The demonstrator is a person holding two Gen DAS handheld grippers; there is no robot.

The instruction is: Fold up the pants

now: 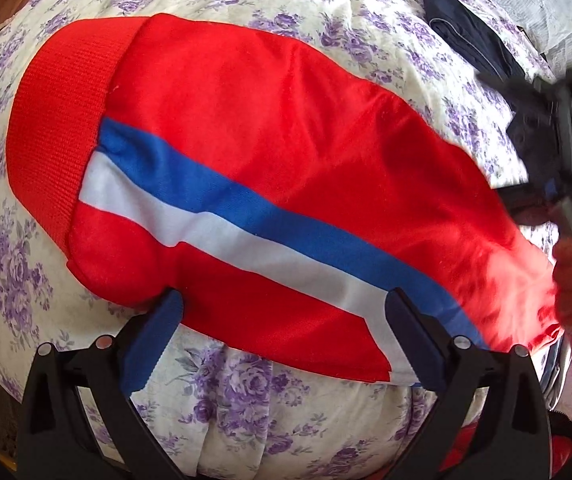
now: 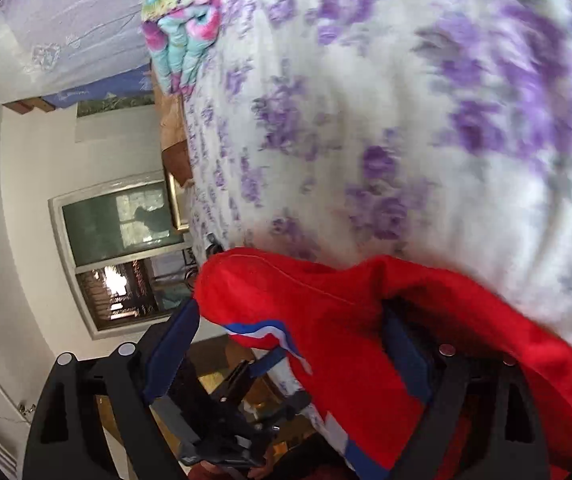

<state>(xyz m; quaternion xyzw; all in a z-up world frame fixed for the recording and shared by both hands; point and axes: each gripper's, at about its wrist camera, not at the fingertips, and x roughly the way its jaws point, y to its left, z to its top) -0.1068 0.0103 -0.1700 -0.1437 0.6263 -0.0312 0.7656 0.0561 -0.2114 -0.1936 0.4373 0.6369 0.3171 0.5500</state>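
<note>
Red pants (image 1: 270,152) with a blue and white side stripe and a ribbed red waistband lie across the floral bedspread (image 1: 246,384). My left gripper (image 1: 286,316) is open, its blue pads at the near edge of the pants, holding nothing. The right gripper (image 1: 565,184) shows blurred at the right end of the pants. In the right wrist view the right gripper (image 2: 289,340) is open, and red pants fabric (image 2: 345,320) is draped over its right finger (image 2: 405,352).
A dark navy garment (image 1: 473,36) lies on the bed at the far right. A colourful tie-dye cloth (image 2: 182,20) lies at the bed's edge. A window (image 2: 122,248) and white wall stand beyond the bed.
</note>
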